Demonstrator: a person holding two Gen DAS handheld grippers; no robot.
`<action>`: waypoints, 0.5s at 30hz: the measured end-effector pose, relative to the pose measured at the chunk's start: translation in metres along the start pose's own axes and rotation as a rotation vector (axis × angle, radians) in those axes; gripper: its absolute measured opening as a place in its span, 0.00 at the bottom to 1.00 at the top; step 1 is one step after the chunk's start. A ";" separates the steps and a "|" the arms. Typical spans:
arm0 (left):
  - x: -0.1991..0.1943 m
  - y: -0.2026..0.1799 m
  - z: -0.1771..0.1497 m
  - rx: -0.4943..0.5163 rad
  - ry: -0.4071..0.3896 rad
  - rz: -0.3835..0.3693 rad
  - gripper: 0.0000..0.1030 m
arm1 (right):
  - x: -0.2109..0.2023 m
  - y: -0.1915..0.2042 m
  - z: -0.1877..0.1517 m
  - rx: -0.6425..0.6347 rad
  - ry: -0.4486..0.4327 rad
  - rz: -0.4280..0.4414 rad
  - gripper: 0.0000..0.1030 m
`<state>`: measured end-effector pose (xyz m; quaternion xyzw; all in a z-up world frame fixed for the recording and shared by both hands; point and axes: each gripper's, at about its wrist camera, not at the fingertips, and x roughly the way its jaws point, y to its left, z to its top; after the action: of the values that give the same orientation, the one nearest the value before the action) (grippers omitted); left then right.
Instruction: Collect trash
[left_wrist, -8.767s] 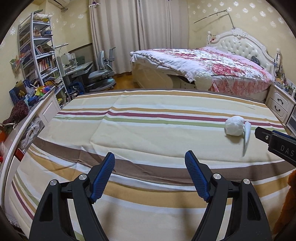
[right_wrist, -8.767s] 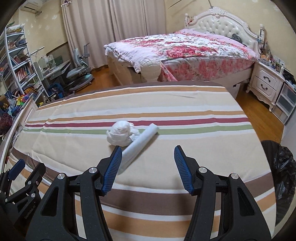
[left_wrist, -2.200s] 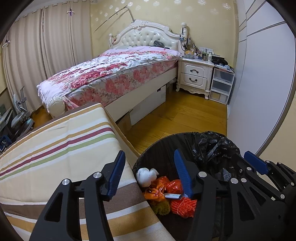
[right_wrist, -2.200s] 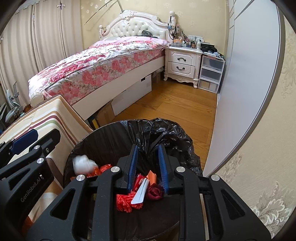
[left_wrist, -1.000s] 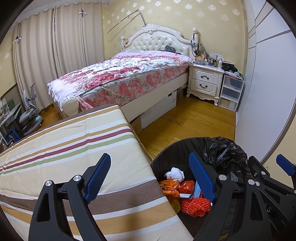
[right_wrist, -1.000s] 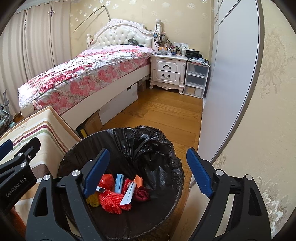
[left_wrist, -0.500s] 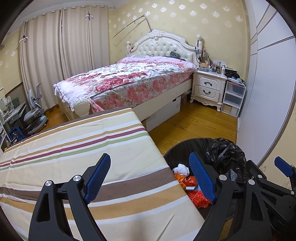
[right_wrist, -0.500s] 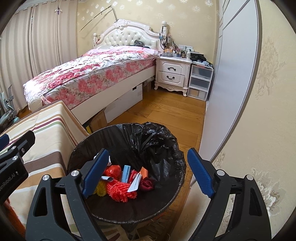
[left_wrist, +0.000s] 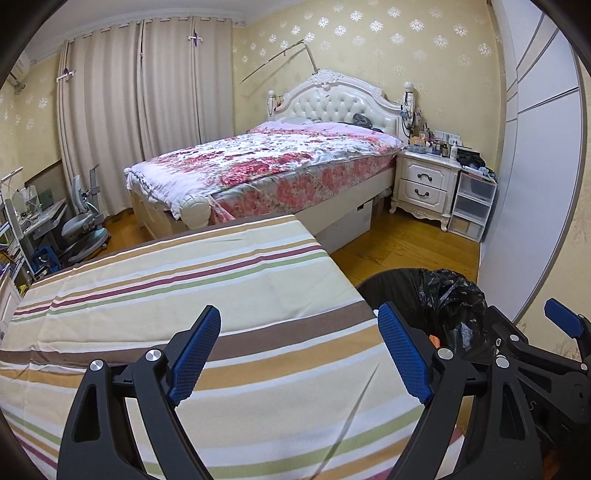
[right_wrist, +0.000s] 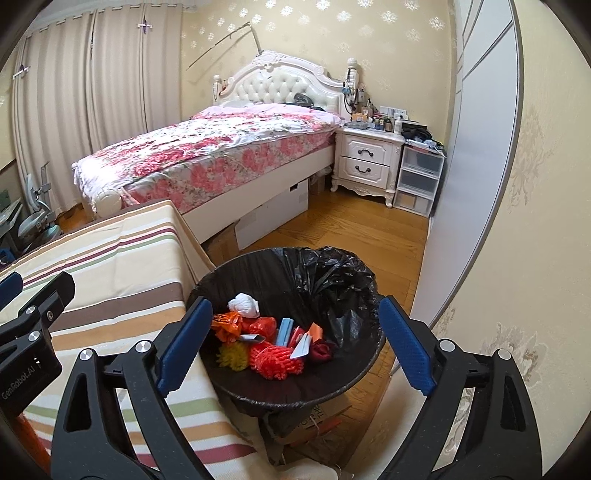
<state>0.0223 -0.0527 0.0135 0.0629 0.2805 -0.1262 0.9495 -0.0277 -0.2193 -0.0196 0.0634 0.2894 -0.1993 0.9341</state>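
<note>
The left gripper (left_wrist: 299, 354) stands with its blue-padded fingers (left_wrist: 195, 349) spread wide and nothing between them, above the striped bedsheet (left_wrist: 177, 295). The right gripper (right_wrist: 293, 345) is likewise spread wide; its jaws have just been opening further, and no object sits between the pads. It hovers above the trash bin (right_wrist: 354, 384), which is lined with a black bag (right_wrist: 340, 280) and stands on the wooden floor (right_wrist: 354, 229) just beside the edge of the striped bedsheet. Inside the bin lie a crumpled white tissue (right_wrist: 243, 304), orange wrappers (right_wrist: 229, 325), a red mesh net (right_wrist: 275, 360), a yellow scrubber-like piece (right_wrist: 232, 356), a light blue strip (right_wrist: 284, 330) and a white paper roll (right_wrist: 301, 345). In the right wrist view the body of the left gripper bears the marking "GenRobot.AI" in white lettering (right_wrist: 20, 376). A cardboard box (right_wrist: 321, 417) under the bin carries printed letters too small and cut off to read. Beyond stand a bed with a floral quilt (right_wrist: 207, 155) and a white nightstand (right_wrist: 365, 162).
</note>
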 end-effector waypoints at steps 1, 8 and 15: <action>-0.004 0.001 -0.002 -0.003 -0.003 0.002 0.82 | -0.004 0.001 -0.001 -0.002 -0.005 0.002 0.87; -0.024 0.013 -0.012 -0.031 0.001 0.013 0.82 | -0.029 0.009 -0.004 -0.029 -0.031 0.022 0.87; -0.039 0.020 -0.020 -0.046 -0.014 0.023 0.82 | -0.050 0.013 -0.009 -0.051 -0.049 0.035 0.87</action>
<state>-0.0141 -0.0213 0.0195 0.0435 0.2760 -0.1092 0.9539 -0.0645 -0.1885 0.0010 0.0398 0.2700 -0.1769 0.9456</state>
